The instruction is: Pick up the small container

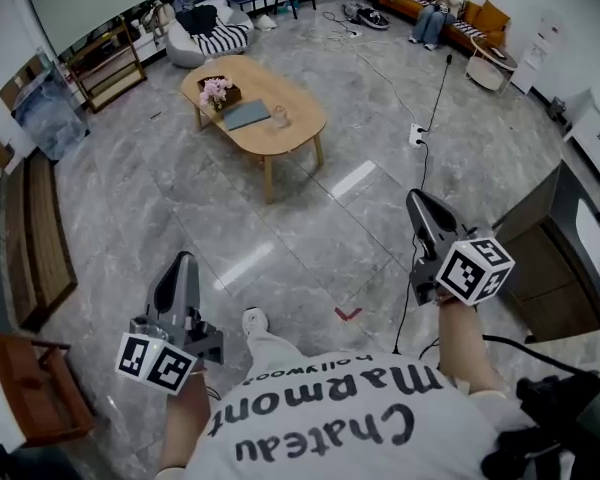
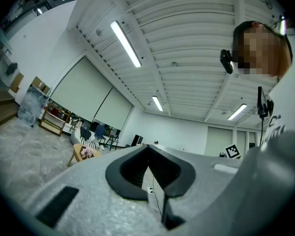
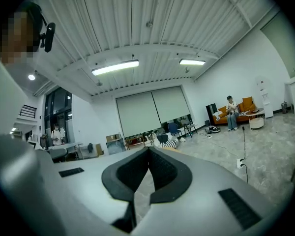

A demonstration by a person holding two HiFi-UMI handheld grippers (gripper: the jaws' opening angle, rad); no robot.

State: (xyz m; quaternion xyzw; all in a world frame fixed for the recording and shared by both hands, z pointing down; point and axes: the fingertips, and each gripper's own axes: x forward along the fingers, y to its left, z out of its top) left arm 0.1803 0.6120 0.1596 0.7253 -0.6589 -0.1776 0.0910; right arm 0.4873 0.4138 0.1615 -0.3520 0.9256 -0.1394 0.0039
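Small container on table ahead

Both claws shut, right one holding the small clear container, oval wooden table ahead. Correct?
Not quite: the right claw is shut but empty, per the right gripper view. The small clear container stands on the oval light wooden table ahead, seen in the head view. Left claw shut, yes.

Quick count: two claws, left claw and right claw, one oval tabletop carrying one flower pot, one grey book, one small container, plus one orange sofa with one person.
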